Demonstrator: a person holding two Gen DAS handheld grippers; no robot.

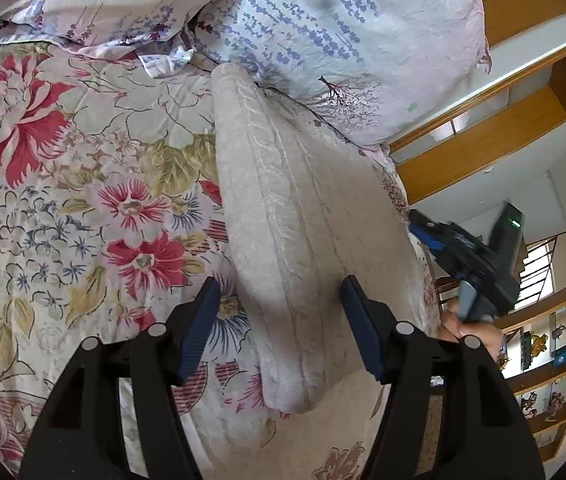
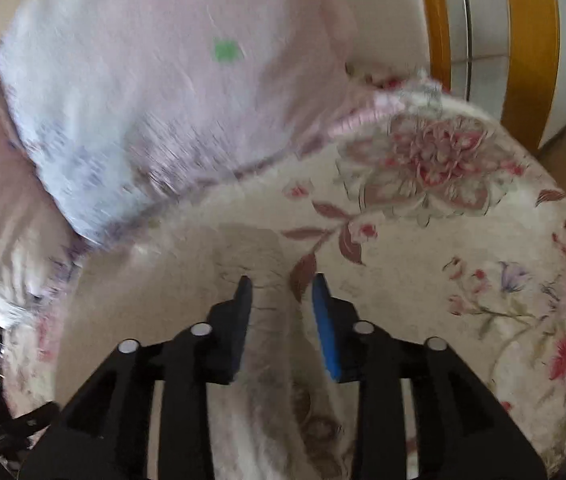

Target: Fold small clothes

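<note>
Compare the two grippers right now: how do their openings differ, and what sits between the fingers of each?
The left gripper is spread wide over the beige garment; the right gripper is noticeably narrower. The left view is sharp, whereas the right view is motion-blurred. Both are open with beige cloth between the fingers, neither clamped, above the floral bedspread.

Pillows crowding the far side of the bed
Lavender-printed pillows (image 1: pixel 335 40) are blocking beyond the cream textured garment (image 1: pixel 303 208); floral quilt (image 1: pixel 63 184) is lying open leftward
</note>
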